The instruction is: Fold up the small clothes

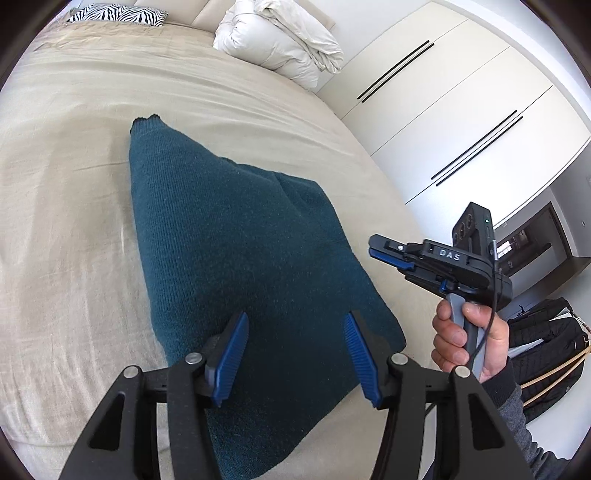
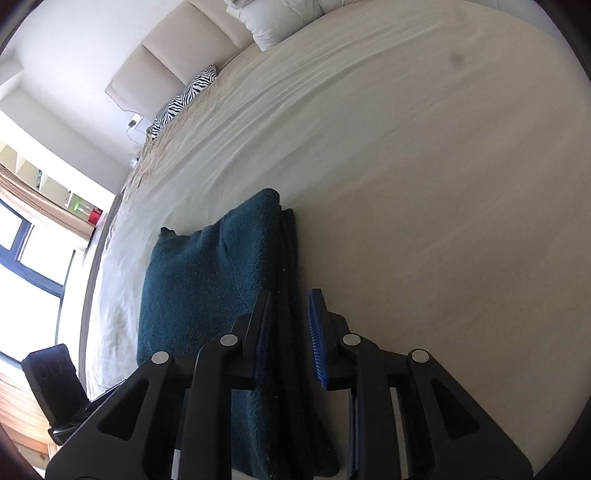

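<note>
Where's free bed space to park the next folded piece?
Free: the wide bare sheet on the sweater's stacked-edge side, and the strip between sweater and zebra pillow. Crowded: the head-end corner holding the white duvet, and around the sweater where both grippers hover.

Bed [image 1: 74,155] with wrinkled beige cover, folded teal knit sweater [image 1: 236,236] lying flat on it, zebra-print pillow [image 1: 118,14] at the head end, bundled white duvet [image 1: 280,44] beside that pillow.

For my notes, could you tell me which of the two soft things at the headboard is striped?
The flat zebra-print pillow; the bunched white duvet is plain.
</note>
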